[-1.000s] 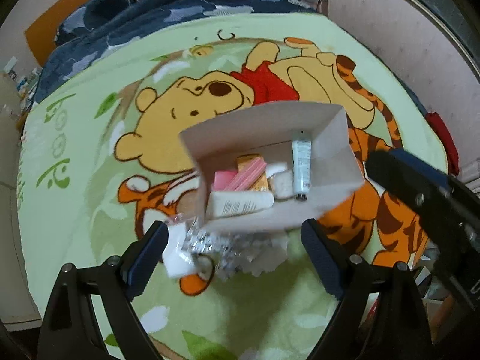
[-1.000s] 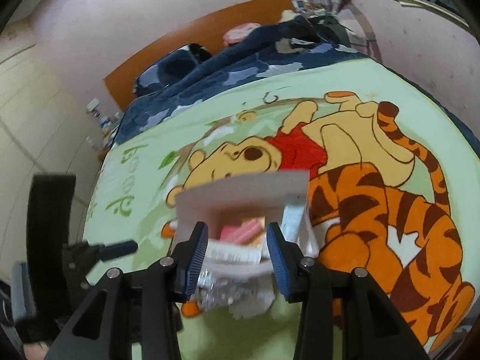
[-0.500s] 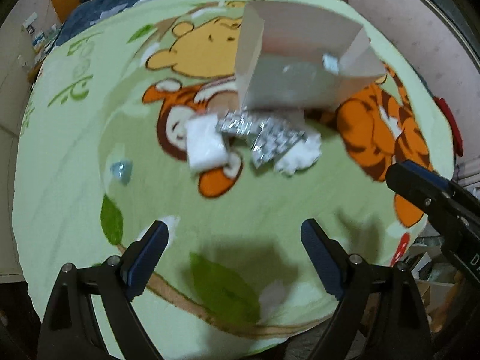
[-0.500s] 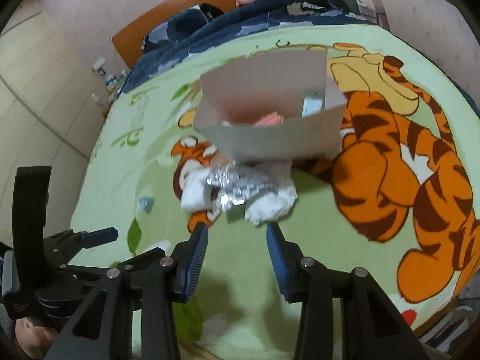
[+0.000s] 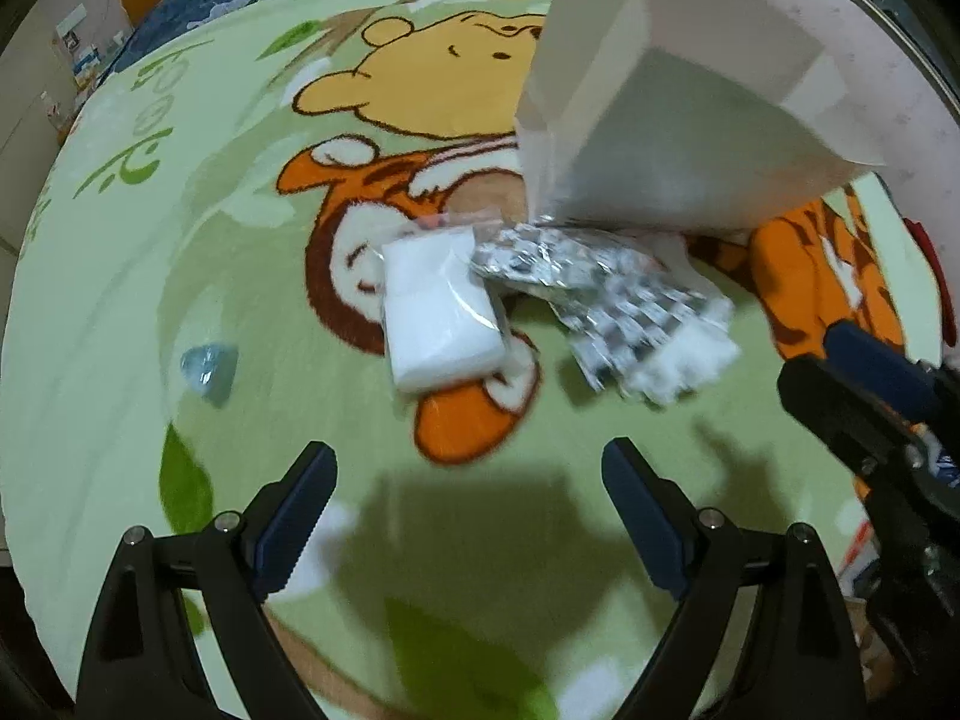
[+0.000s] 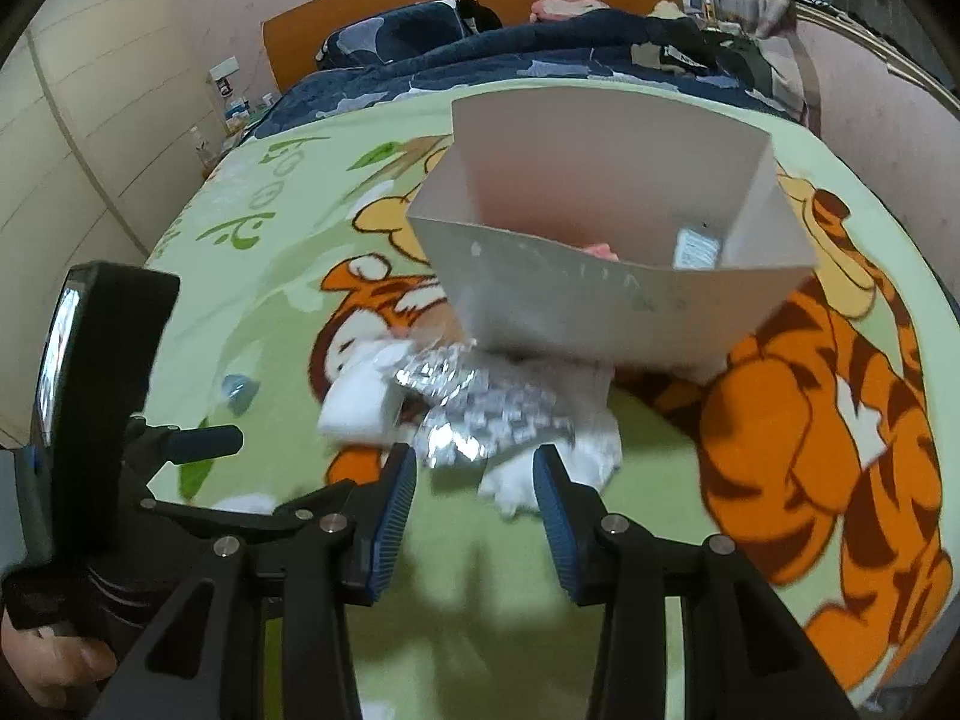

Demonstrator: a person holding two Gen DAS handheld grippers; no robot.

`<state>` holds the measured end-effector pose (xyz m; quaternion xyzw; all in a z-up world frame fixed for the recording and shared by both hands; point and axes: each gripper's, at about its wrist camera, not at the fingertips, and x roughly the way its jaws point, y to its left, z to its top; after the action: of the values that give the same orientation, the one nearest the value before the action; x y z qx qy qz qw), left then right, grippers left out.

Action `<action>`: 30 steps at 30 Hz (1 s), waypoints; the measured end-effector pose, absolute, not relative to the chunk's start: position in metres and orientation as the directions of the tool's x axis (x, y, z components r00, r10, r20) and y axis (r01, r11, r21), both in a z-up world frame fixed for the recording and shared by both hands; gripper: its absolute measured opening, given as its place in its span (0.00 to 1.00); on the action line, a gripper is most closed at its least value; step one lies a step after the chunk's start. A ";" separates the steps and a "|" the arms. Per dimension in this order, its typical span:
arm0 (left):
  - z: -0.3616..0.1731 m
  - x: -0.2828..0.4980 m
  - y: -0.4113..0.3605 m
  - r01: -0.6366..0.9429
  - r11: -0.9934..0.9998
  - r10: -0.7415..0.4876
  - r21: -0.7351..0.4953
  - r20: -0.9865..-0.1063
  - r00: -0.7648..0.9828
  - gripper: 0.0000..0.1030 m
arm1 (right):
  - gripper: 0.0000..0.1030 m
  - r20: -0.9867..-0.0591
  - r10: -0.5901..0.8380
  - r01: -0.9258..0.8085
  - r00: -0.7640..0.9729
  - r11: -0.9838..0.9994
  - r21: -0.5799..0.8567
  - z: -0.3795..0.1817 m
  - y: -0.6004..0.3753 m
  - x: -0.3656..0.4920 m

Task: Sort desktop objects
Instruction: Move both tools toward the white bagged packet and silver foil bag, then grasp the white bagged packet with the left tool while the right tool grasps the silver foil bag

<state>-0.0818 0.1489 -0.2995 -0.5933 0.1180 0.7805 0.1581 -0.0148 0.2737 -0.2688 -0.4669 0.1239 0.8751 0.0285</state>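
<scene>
A grey cardboard box [image 6: 606, 294] stands on a green cartoon blanket, with a pink item and a small tube inside; it also shows in the left wrist view [image 5: 672, 138]. In front of it lie a white packet in clear wrap [image 5: 438, 312], silver blister packs [image 5: 588, 288] and a white crumpled wad [image 5: 684, 360]. A small blue-grey wrapped item [image 5: 207, 363] lies apart on the left. My left gripper [image 5: 468, 522] is open and empty, back from the packet. My right gripper [image 6: 474, 504] is open and empty, just before the blister packs [image 6: 474, 396].
The blanket [image 6: 660, 516] covers a bed with a dark blue quilt [image 6: 510, 66] and an orange headboard behind. A wall runs along the right. The right gripper's body [image 5: 888, 420] shows at the right of the left wrist view.
Both grippers have pulled back and lowered from above the box. The box now looms nearer and higher, and the loose items in front of it have come into full view.
</scene>
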 end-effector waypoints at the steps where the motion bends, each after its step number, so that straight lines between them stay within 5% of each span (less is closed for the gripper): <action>1: -0.307 -0.087 0.149 -0.386 -0.922 0.103 -0.001 -0.964 -0.245 0.88 | 0.40 -0.822 -0.070 -0.162 -0.565 -0.968 0.193 -0.274 0.275 -0.021; 12: -0.359 -0.133 0.153 -0.365 -0.931 0.096 -0.010 -0.971 -0.217 0.88 | 0.40 -0.867 -0.094 -0.160 -0.490 -0.968 0.195 -0.333 0.284 -0.080; 23: -0.393 -0.153 0.153 -0.334 -0.941 0.096 -0.047 -0.987 -0.132 0.88 | 0.41 -0.870 -0.055 -0.156 -0.489 -0.976 0.149 -0.334 0.276 -0.089; 26: -0.396 -0.155 0.150 -0.332 -0.942 0.105 -0.054 -0.985 -0.137 0.88 | 0.60 -0.889 -0.023 -0.181 -0.457 -0.976 0.118 -0.343 0.278 -0.095; 30: -0.395 -0.153 0.147 -0.340 -0.939 0.100 -0.046 -0.985 -0.143 0.54 | 0.65 -0.887 -0.080 -0.170 -0.455 -0.970 0.175 -0.347 0.280 -0.097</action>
<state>-0.1531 0.1470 -0.3948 -0.6378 0.0941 0.7502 0.1469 -0.0968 0.2801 -0.3471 -0.5214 0.1199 0.8444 0.0265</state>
